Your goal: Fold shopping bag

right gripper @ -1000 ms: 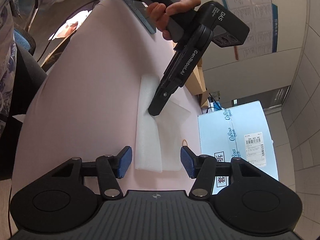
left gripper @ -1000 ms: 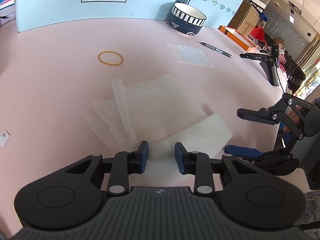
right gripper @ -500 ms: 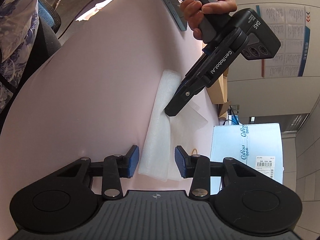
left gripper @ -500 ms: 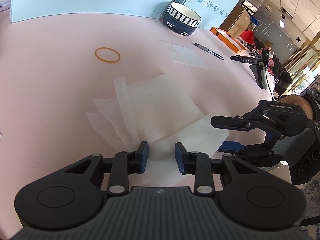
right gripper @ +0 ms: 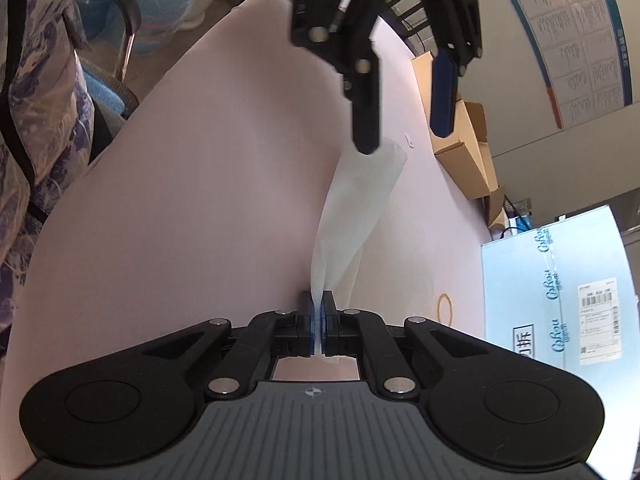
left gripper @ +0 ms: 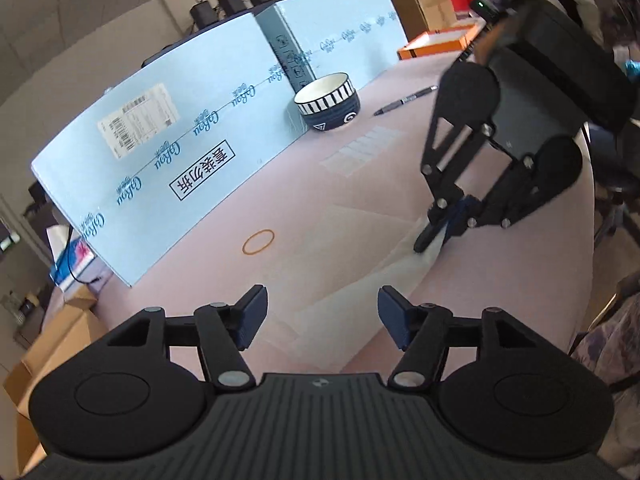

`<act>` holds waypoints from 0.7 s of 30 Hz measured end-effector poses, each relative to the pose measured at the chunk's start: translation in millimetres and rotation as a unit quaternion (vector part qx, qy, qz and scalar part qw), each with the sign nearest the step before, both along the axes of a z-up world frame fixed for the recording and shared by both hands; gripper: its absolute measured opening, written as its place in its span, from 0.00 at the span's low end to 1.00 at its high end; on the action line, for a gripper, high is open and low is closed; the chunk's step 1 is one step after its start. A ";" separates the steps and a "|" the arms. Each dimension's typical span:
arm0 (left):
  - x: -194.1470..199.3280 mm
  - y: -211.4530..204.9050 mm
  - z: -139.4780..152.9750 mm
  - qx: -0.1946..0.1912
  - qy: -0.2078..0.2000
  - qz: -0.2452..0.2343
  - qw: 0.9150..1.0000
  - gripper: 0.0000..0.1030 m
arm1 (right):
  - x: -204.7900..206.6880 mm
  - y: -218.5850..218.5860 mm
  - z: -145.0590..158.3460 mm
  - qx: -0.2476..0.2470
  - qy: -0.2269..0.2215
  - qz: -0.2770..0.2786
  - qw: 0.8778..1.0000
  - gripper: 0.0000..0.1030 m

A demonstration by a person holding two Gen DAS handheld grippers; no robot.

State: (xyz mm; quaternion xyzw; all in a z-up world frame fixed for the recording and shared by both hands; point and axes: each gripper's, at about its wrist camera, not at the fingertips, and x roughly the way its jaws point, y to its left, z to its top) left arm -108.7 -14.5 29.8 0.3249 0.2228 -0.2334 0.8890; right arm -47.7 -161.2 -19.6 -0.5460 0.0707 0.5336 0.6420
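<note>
The white translucent shopping bag (left gripper: 360, 280) lies as a long folded strip on the pink table (left gripper: 280, 200). My right gripper (right gripper: 319, 320) is shut on the near end of the bag (right gripper: 352, 220), which rises off the table in a twisted band. In the left wrist view the right gripper (left gripper: 436, 232) pinches the strip's far corner. My left gripper (left gripper: 322, 318) hovers over the other end with its jaws opening; the bag lies below them and the pads do not press on it. From the right wrist, the left gripper (right gripper: 405, 140) hangs just above the bag's far tip.
A long light-blue carton (left gripper: 192, 140) stands along the table's far side, with a striped bowl (left gripper: 328, 104) beside it. A rubber band (left gripper: 258, 242), a pen (left gripper: 404, 102) and a paper sheet (left gripper: 364, 148) lie on the table. Cardboard boxes (right gripper: 460, 140) and a chair (right gripper: 116, 92) stand off the edges.
My right gripper closed on the bag's end and lifted it a little. My left gripper swung round, rolled, and its jaws spread wider, off the bag.
</note>
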 end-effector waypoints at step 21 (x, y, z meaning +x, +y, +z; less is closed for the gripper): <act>42.8 -2.7 -15.2 0.060 0.188 -0.090 0.976 0.03 | 28.6 -23.7 12.0 0.092 0.191 -0.044 0.976 0.05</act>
